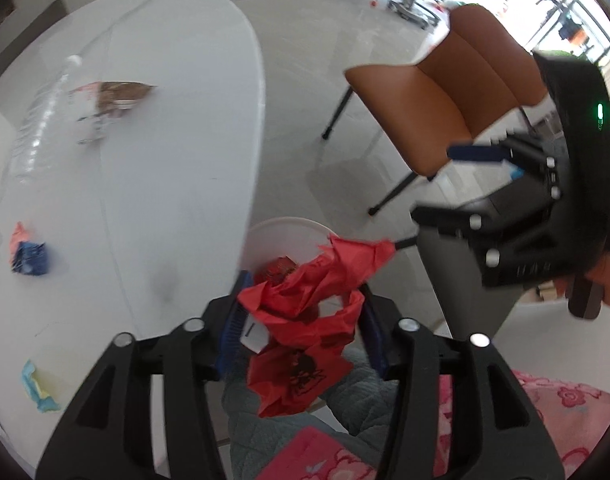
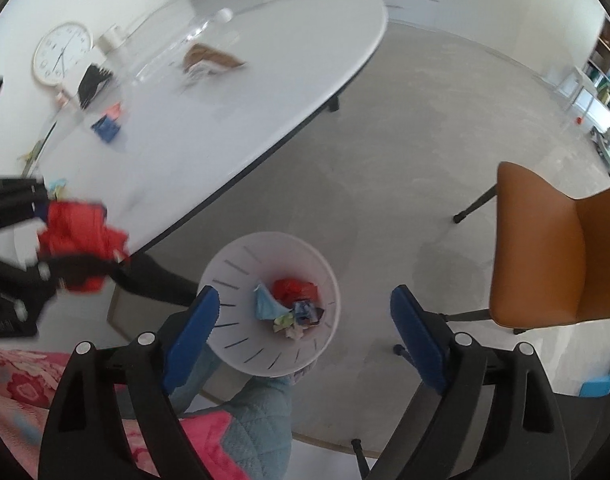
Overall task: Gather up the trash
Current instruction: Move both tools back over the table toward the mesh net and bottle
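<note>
1. The crumpled red paper [image 1: 305,308] sits between the blue pads [image 1: 233,322] of your left gripper [image 1: 301,328], just above the white bin [image 2: 271,304]; the pictures don't settle whether the pads press on it
2. That bin stands on the floor beside the white table [image 1: 165,120], with other scraps already inside
3. Your right gripper [image 2: 305,334] hangs over the bin, jaws wide apart and holding nothing
4. A blue wrapper [image 1: 29,258] and a yellow-blue scrap [image 1: 39,386] still lie on the table
5. A brown chair [image 1: 457,92] stands well apart
</note>
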The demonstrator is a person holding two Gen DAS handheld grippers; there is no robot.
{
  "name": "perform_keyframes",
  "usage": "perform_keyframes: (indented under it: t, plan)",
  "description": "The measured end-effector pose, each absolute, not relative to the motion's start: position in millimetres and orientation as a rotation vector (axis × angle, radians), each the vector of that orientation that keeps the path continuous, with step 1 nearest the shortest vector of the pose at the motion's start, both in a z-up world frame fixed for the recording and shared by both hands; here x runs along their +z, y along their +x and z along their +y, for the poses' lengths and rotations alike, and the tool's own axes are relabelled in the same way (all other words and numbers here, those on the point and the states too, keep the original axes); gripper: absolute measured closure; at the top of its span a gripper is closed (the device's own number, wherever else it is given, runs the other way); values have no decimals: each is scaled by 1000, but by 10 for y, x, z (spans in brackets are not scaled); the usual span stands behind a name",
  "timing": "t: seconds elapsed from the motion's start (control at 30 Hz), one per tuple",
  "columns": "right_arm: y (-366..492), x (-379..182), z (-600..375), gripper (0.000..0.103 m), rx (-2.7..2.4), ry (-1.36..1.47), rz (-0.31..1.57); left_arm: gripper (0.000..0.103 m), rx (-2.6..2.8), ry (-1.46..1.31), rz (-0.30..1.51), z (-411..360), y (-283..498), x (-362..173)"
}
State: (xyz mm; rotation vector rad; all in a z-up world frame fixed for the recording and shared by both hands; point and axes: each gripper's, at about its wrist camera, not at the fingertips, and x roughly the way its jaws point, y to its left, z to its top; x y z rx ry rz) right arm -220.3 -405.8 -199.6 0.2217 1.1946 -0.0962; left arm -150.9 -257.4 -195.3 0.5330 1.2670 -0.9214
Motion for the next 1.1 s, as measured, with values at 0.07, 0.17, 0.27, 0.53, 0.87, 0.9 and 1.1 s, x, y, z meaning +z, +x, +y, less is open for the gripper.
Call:
perform_keyframes:
  t: [0.07,0.17,0.27,0.53,0.87,0.9,1.1]
  plan:
    - [-2215,-1978,-4103,16,-104,226,1184,32,-912,554,1254,-2626,-1535,-1954]
    - [-2208,-1935,-4146,16,-118,235,1169,21,-920,571,1238,-2654,-1542,-1912]
    - [-2188,-1887,-4171,16,-130,246,1152,12,-915,587,1207,-2648,-1526,-1822]
    - [-1993,-1739,-4092,16,-139,244,1118,10,-885,556,1169,-2523,-1318,-1615]
    - [-1448,-1283,-3724,3,-93,237,996,8,-703,408,1104,-1943,-677,-1285]
    - [-1376,-1254,-3672,2,-86,234,986,8,-682,395,1099,-1838,-592,-1260]
    - [-877,-1091,-3287,2,-34,210,950,8,-560,334,1079,-1299,-201,-1161]
